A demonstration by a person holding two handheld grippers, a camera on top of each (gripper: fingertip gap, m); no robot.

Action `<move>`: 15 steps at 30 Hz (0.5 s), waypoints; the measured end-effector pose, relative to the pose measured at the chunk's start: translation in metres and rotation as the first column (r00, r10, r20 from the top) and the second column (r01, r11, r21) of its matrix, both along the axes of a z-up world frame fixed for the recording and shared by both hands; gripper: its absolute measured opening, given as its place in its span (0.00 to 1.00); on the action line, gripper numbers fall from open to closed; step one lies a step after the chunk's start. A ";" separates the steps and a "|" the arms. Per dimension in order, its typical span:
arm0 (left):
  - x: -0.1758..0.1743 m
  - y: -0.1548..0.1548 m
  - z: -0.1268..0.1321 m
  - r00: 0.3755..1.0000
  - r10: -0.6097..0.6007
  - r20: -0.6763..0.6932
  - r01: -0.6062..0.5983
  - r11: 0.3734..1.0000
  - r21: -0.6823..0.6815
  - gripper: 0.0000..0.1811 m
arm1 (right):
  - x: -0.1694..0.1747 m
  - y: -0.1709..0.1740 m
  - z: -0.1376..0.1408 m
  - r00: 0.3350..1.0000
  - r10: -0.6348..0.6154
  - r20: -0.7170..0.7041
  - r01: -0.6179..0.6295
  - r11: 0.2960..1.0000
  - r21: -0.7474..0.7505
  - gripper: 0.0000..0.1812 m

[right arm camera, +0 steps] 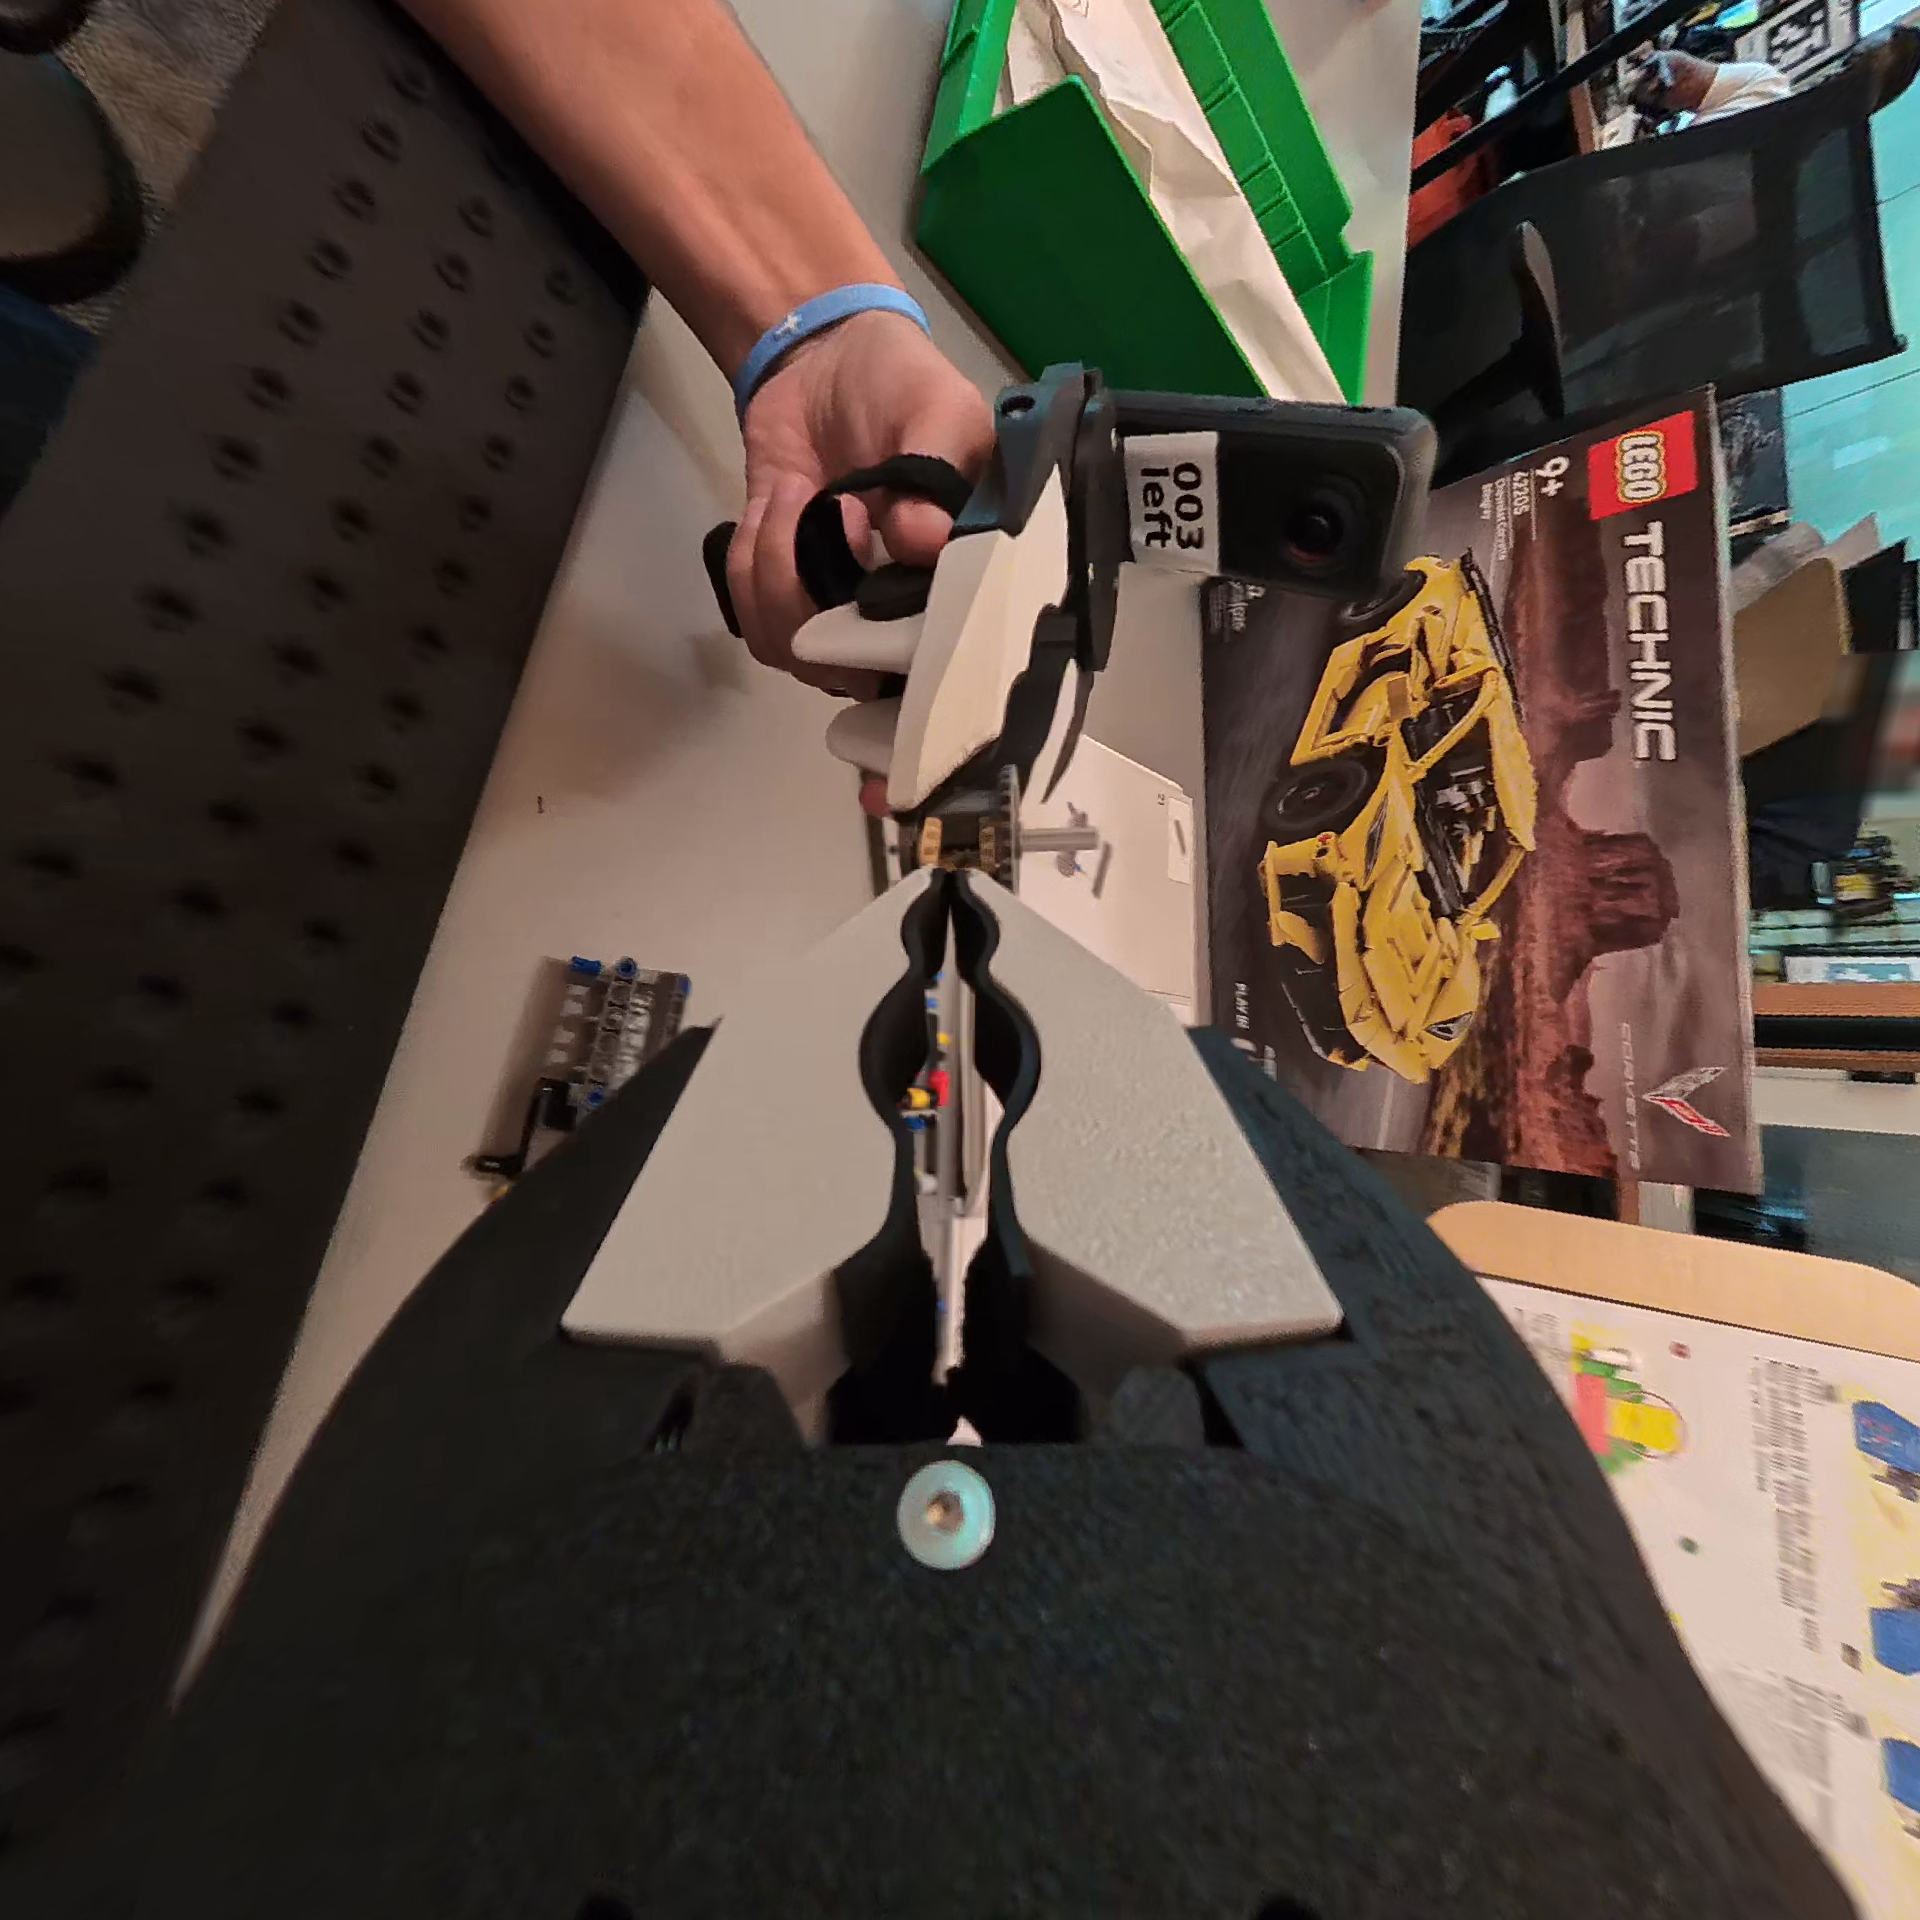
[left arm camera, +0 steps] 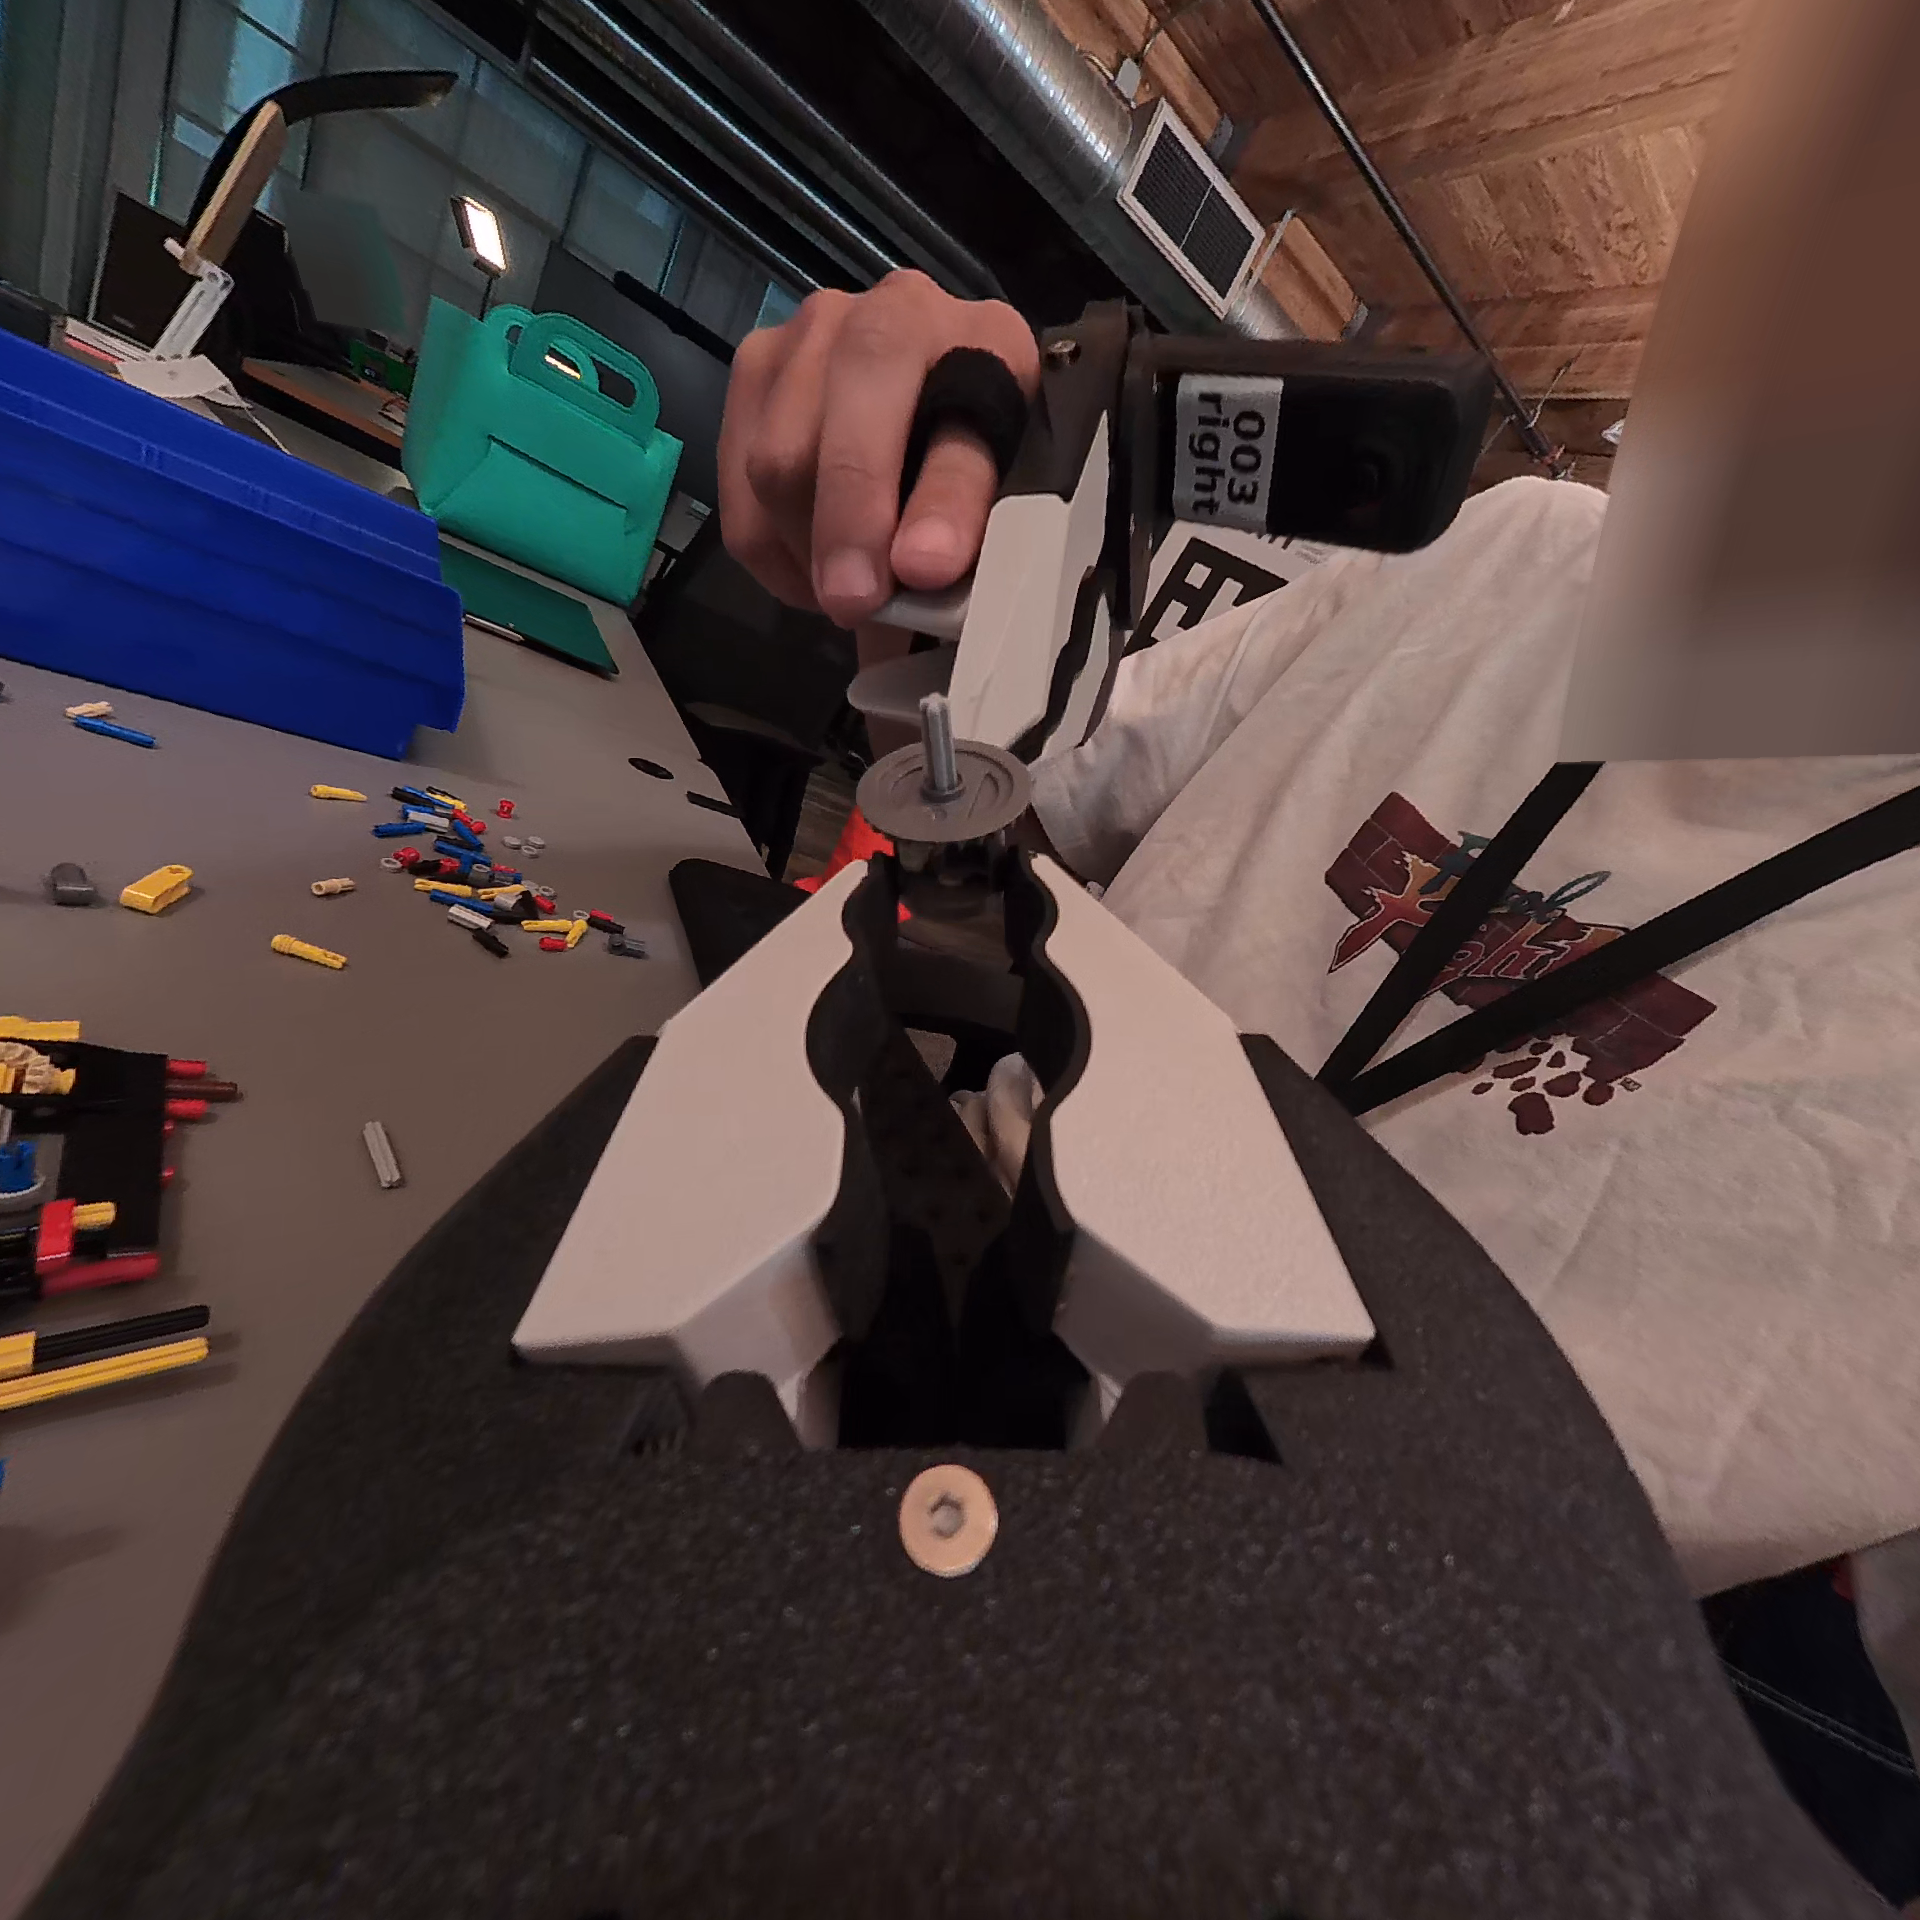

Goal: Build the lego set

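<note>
The left gripper had its white fingers closed on a small lego sub-assembly of dark gears and tan parts. A grey ribbed disc sat on top of this assembly, and a light grey axle stood out through the middle of the disc. The assembly was held in the air, beyond the edge of the grey worktop.

The right gripper had its fingers almost together, with only a thin slit between the tips. The tips were just beside the assembly, but I cannot tell if they pinched any part of it.

On the worktop lay many small loose lego pins in blue, yellow, red and black. A partly built black, red and yellow lego frame lay at its left edge. Stacked blue plastic bins stood at its far side.

In the right wrist view, the lego set's box with a picture of a yellow car lay near a green plastic bin.
</note>
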State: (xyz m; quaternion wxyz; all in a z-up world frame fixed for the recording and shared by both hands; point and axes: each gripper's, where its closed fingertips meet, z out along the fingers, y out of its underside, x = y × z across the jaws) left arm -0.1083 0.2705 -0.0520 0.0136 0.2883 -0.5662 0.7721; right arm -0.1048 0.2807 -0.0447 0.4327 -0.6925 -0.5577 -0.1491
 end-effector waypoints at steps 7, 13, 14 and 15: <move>-0.001 -0.001 0.000 1.000 -0.001 0.007 0.001 1.000 0.006 0.10 | -0.013 -0.006 0.005 0.963 0.003 -0.268 -0.038 0.992 -0.125 0.07; 0.000 -0.001 0.001 1.000 -0.005 0.000 0.005 1.000 -0.009 0.10 | -0.013 -0.001 -0.005 0.982 0.015 -0.190 -0.030 0.997 -0.074 0.07; 0.000 -0.001 0.000 1.000 -0.008 -0.004 0.008 1.000 -0.009 0.10 | -0.012 0.001 -0.006 0.987 0.018 -0.159 -0.026 0.998 -0.050 0.05; 0.000 -0.001 0.001 1.000 -0.008 -0.005 0.008 1.000 -0.013 0.10 | -0.012 0.002 -0.006 0.992 0.025 -0.127 -0.029 0.999 -0.024 0.05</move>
